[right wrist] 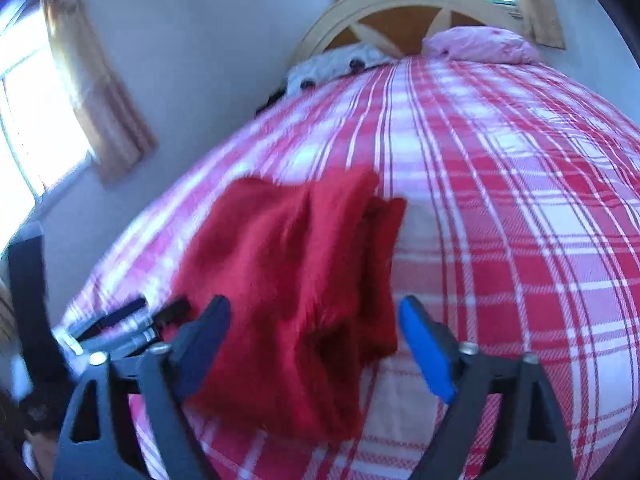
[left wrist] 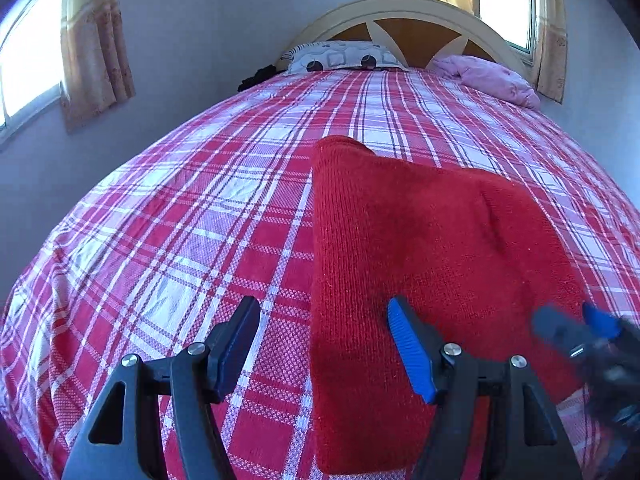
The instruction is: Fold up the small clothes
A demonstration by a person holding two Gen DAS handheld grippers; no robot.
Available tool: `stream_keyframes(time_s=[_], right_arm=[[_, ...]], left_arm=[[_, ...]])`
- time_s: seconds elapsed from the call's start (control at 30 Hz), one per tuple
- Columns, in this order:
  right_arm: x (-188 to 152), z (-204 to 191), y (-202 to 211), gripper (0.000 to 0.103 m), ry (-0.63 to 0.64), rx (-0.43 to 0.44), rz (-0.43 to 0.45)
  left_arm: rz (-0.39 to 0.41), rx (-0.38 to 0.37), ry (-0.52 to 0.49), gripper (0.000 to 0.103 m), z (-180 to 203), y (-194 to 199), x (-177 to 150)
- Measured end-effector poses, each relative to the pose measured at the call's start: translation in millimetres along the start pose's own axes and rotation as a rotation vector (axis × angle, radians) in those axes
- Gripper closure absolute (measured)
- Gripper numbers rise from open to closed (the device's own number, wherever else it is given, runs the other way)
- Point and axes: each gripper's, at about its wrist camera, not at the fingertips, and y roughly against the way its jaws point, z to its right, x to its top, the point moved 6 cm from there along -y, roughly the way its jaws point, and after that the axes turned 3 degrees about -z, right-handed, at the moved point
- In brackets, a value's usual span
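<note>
A red knitted garment (left wrist: 420, 272) lies folded flat on the red-and-white plaid bed cover (left wrist: 180, 220). My left gripper (left wrist: 324, 336) is open and empty, its jaws standing astride the garment's left edge, close above the bed. In the right wrist view the same garment (right wrist: 288, 280) lies below my right gripper (right wrist: 316, 340), which is open and empty over its near right part. The right gripper shows blurred at the right edge of the left view (left wrist: 592, 340). The left gripper shows blurred at the left of the right view (right wrist: 120, 324).
A patterned pillow (left wrist: 344, 56) and a pink bundle (left wrist: 488, 76) lie at the headboard (left wrist: 404, 12). A dark item (left wrist: 256, 76) sits at the bed's far left edge. Curtained windows (left wrist: 28, 64) flank the walls. Plaid cover (right wrist: 520, 200) spreads to the right.
</note>
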Motion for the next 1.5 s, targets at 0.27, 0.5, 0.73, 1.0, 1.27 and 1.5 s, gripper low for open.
stream_keyframes(time_s=[0.27, 0.5, 0.73, 1.0, 1.27, 1.5], right_arm=[[-12.3, -7.6, -23.2, 0.042, 0.054, -0.041, -0.058], [-22.6, -13.9, -17.4, 0.062, 0.06, -0.041, -0.083], [-29.9, -10.7, -12.6, 0.075, 0.014, 0.02, -0.117], [-32.4, -9.3, -11.7, 0.074, 0.045, -0.001, -0.078], [-29.2, 5.8, 57.0, 0.063, 0.007, -0.057, 0.083], [41.7, -27.0, 39.2, 0.068, 0.122, -0.021, 0.151]], left_arm=[[0.002, 0.004, 0.0, 0.035, -0.6, -2.4, -0.2], [0.006, 0.016, -0.027, 0.035, 3.0, -2.7, -0.3], [0.005, 0.046, -0.088, 0.04, 3.7, 2.2, -1.4], [-0.011, -0.017, 0.035, 0.026, -18.7, 2.9, -10.1], [-0.012, -0.07, 0.222, 0.025, -70.1, 31.9, -20.2], [0.074, -0.072, 0.098, 0.025, -21.3, 24.6, 25.6]])
